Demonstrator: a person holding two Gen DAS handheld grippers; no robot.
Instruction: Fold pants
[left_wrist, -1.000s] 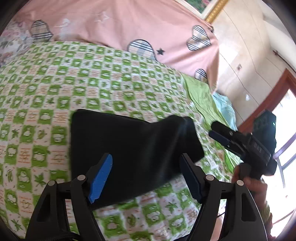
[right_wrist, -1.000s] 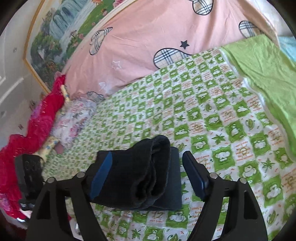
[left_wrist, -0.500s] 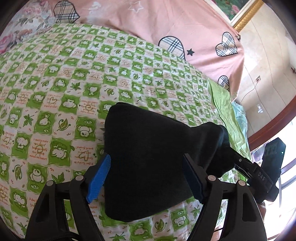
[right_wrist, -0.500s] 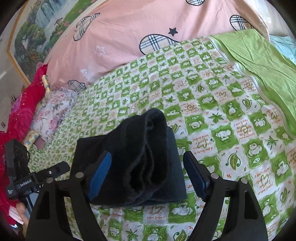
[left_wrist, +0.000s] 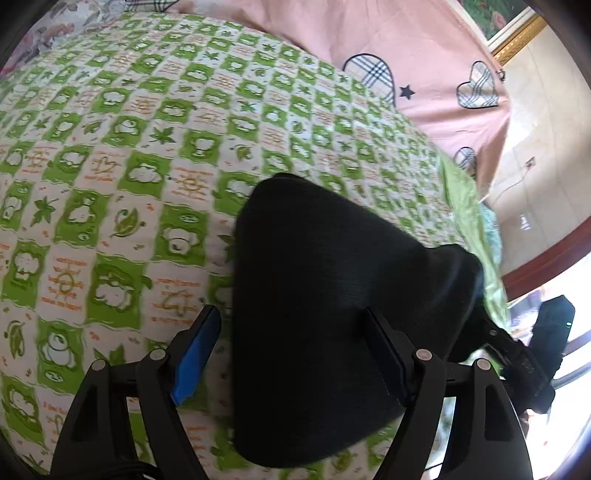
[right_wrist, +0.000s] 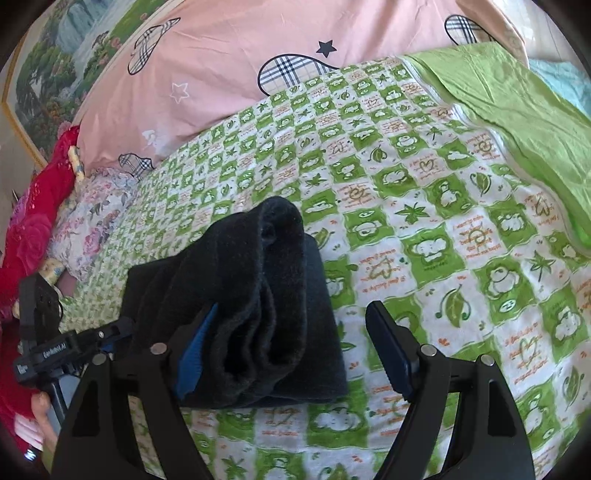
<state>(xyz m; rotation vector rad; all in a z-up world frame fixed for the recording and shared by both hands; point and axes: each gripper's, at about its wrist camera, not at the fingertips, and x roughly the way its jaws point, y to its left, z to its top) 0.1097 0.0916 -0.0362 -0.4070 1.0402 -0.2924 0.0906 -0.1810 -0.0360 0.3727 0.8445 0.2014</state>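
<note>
- Pants (left_wrist: 314, 295) centre frame, black fleecy bundle w/ thick rolled edge, on green-check quilted sheet (left_wrist: 110, 166); near edge hidden behind my fingers.
- Left gripper (left_wrist: 291, 354) spread wide over it, holding nothing.
- Right gripper (right_wrist: 291, 350) spread too; left pad (right_wrist: 194, 354) half buried in fabric.

Left gripper (left_wrist: 291, 350): black frame, blue pads, silver screws.
Right gripper (right_wrist: 291, 350): the same black frame, blue-padded fingers.
</note>
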